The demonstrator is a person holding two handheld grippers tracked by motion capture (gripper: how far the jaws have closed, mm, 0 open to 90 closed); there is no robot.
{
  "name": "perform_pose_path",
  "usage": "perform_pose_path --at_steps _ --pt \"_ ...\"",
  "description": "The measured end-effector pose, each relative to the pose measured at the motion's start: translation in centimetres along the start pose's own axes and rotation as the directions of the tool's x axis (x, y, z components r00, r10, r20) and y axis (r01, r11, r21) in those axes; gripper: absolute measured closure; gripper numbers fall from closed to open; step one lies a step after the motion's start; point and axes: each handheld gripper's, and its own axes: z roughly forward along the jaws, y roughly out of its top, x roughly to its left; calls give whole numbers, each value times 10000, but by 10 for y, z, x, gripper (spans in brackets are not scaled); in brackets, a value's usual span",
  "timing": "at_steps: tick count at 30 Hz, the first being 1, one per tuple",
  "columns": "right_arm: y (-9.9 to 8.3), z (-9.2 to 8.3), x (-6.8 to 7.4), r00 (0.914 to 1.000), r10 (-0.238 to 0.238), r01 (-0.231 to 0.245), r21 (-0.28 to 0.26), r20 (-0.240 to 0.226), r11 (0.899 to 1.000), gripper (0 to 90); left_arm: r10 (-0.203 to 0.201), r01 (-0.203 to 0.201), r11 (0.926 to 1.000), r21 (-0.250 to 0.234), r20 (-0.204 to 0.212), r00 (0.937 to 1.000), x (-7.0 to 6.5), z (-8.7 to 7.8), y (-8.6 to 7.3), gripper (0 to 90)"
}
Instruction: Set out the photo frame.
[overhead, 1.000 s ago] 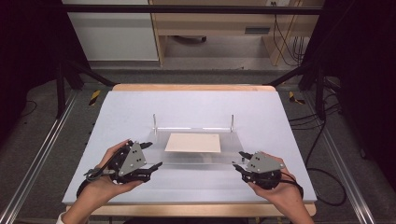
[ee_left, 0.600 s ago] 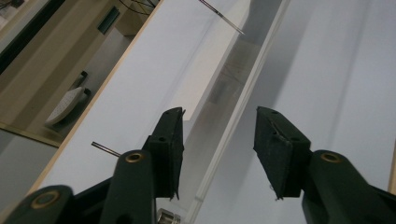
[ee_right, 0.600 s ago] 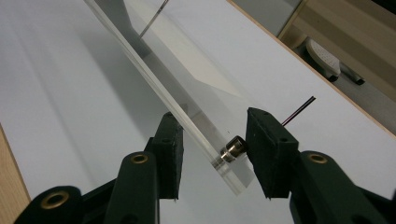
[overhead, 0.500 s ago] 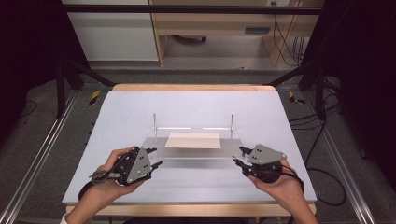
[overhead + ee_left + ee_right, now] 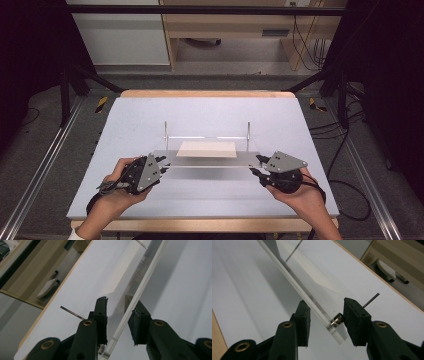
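The clear acrylic plate [image 5: 207, 159] lies near the front middle of the white table [image 5: 140, 120], its long axis running left to right across the table, one short end toward each hand. At its left end the left gripper [image 5: 161, 165] has its jaws spread, one on each side of the plate's edge; in the left gripper view [image 5: 117, 320] gaps show between both pads and the plate [image 5: 140, 287], so nothing is clamped. At the right end the right gripper [image 5: 256, 167] is likewise released: in the right gripper view [image 5: 325, 320] the plate's corner [image 5: 312, 302] sits between the parted jaws, with a small metal stud [image 5: 337, 319] on the corner just beside the right-hand pad. A beige sheet [image 5: 207, 149] lies at the plate's middle. Beyond it, two thin metal rods [image 5: 166, 131] stand upright near the plate's far corners.
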Motion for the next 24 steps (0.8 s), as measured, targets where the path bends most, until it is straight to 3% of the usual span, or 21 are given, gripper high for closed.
perform_pose_path --at_steps 6,12,15,24 --pt "-6 1 -2 10000 35 -34 -340 18 9994 536 -108 107 9999 58 73 9999 2 0 2 698" --pt "-13 9 -5 9994 -229 242 -468 274 9986 547 -267 265 9996 95 180 9995 7 0 4 694" --pt "-13 13 -9 9993 -244 262 -694 267 9972 599 -361 360 9993 36 250 9990 10 0 5 692" --pt "-8 13 -17 9996 -237 249 -916 141 9955 604 -468 472 9989 -62 562 9973 22 0 8 692"
